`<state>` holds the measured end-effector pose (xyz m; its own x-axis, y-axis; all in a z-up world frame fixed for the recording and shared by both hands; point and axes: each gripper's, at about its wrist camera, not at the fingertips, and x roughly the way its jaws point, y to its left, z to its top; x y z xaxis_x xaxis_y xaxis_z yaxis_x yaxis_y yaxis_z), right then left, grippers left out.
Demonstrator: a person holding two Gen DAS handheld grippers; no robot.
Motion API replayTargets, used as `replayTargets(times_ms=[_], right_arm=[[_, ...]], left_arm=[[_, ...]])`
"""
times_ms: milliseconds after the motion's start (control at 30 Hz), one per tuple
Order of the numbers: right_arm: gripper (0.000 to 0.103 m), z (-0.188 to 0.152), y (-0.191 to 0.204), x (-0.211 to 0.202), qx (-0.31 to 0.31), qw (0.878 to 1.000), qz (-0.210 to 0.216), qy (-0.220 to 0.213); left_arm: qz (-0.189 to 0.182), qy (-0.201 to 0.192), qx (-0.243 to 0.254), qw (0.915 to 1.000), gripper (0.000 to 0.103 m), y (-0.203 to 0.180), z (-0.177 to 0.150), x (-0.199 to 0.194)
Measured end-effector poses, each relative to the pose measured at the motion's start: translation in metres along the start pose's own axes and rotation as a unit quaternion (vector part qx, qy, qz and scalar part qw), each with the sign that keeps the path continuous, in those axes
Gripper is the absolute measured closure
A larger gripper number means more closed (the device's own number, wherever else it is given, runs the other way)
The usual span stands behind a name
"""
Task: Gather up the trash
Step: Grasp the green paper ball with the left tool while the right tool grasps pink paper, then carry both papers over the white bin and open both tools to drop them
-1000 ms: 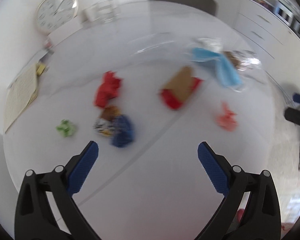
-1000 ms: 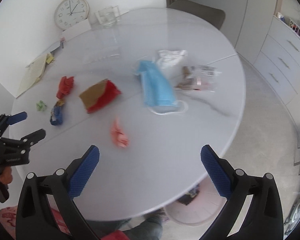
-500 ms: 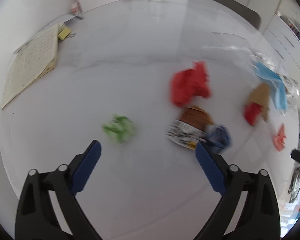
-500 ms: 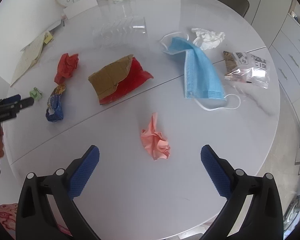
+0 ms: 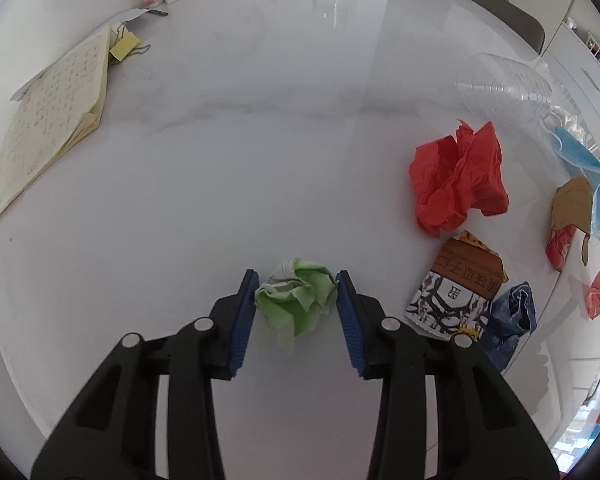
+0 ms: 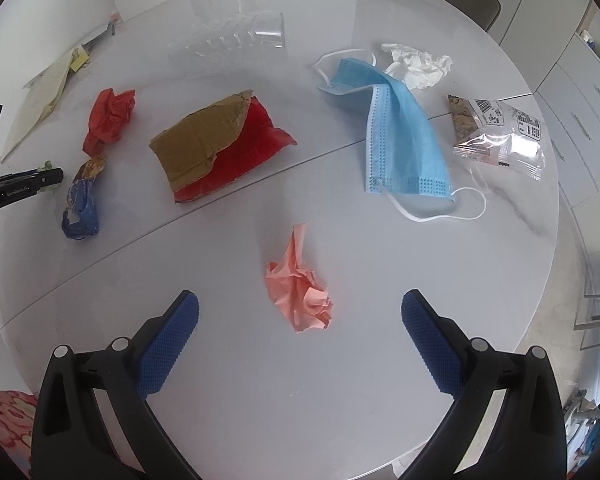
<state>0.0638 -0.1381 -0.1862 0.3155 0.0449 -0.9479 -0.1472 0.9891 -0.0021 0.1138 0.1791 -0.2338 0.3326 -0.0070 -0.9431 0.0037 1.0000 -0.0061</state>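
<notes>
While the left hand-held gripper [image 5: 296,294] points steeply down at the white round desk [image 5: 260,140], its blue pads sit against either side of a crumpled green paper ball [image 5: 298,298] resting on the desk surface; the jaws have just been closing, and the ball lies squarely between them with both pads touching it. To the right of this ball in the left wrist view lie a brown printed wrapper [image 5: 458,292] and, touching it, a crumpled blue wrapper [image 5: 514,314]. Farther up sits a crumpled red paper [image 5: 458,182], apart from the wrappers. An open notebook [image 5: 48,124] lies at the desk's far left edge.

The right hand-held gripper [image 6: 300,312] stands with its jaws wide apart and nothing pressed between the pads. A crumpled pink paper [image 6: 300,290] lies on the desk between and just ahead of the fingertips, touching neither. Beyond it lie a torn piece of brown cardboard with red lining [image 6: 216,144], a blue face mask [image 6: 396,128], a white crumpled tissue [image 6: 418,64] just beside the mask's upper end, and a clear snack packet [image 6: 496,132] near the desk's right edge. A clear plastic cup [image 6: 236,38] lies on its side farther back.
</notes>
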Motion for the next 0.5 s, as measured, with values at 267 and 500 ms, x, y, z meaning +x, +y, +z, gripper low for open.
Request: replayTargets(times_ms=[267,500], right_arm=[[0.016,-0.001,-0.013,0.011,0.003,1.000,0.016,0.000],[0.067,0.002,-0.004,0.028,-0.037,0.999,0.018,0.015]], left_arm=[[0.004,-0.015,-0.006,0.9999,0.068,0.002,-0.002,-0.021],[-0.003,-0.034,0.014,0.9993,0.068,-0.020,-0.012,-0.068]])
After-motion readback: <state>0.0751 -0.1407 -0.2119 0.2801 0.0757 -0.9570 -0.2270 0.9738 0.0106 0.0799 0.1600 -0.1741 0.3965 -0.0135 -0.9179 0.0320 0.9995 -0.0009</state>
